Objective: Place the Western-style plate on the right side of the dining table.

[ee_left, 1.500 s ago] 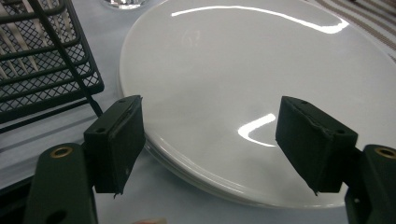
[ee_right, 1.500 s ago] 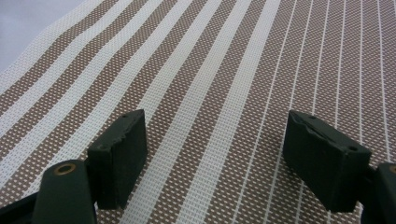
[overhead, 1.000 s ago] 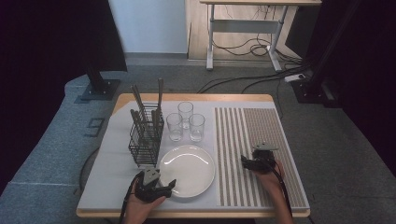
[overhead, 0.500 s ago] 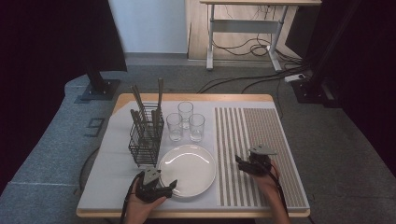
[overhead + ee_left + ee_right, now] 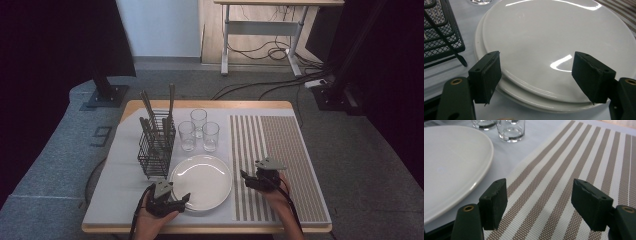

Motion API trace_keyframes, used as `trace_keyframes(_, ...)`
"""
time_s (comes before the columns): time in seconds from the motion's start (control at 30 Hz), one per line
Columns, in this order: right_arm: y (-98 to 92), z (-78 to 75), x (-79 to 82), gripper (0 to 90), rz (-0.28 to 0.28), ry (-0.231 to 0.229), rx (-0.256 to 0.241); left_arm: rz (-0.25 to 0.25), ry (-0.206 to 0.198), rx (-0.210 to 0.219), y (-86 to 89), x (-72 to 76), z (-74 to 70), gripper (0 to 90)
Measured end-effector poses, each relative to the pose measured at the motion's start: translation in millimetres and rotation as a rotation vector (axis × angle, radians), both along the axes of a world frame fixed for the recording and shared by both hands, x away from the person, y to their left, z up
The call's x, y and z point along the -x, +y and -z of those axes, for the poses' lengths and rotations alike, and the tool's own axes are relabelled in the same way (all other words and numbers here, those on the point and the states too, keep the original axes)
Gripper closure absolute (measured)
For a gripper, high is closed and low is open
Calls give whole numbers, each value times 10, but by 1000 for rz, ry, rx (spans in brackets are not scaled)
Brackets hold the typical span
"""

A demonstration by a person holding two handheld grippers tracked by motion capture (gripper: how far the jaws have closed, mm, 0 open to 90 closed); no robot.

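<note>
Standing near the tabletop's left edge, a black wire-mesh cutlery basket [image 5: 157,145]; toward the front edge, the left gripper [image 5: 176,201], jaws spread wide, at the rim of glossy round white stacked plates [image 5: 201,181]; the right gripper [image 5: 248,178], also open, over the brown-striped woven placemat [image 5: 280,165]

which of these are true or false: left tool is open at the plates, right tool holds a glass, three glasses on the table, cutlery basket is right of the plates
1. The left tool is open at the stacked white plates. True.
2. The right tool holds a glass. False: it is open and empty over the striped placemat.
3. Three glasses stand on the table. True.
4. The wire cutlery basket is right of the plates. False: it stands to their left.
</note>
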State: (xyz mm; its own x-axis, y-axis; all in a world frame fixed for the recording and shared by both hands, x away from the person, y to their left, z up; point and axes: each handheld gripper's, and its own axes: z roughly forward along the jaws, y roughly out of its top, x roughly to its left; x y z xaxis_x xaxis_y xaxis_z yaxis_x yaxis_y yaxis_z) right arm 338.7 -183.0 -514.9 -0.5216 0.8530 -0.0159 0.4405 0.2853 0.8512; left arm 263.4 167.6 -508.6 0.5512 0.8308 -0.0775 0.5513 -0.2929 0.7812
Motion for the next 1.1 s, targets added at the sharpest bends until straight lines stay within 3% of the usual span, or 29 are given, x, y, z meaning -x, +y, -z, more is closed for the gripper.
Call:
trace_keyframes(0.13,30,-29,32,298,-13,-13,-13,2,-1,-1,-5,1,1,237)
trace_keyframes(0.47,224,-9,85,302,-64,6,-22,9,5,-3,-20,5,-2,237)
trace_keyframes(0.8,302,-23,130,317,-44,-12,-36,12,7,-5,-29,7,-5,236)
trace_keyframes(1.1,397,-64,192,321,-85,-20,-49,14,6,-5,-38,8,-3,235)
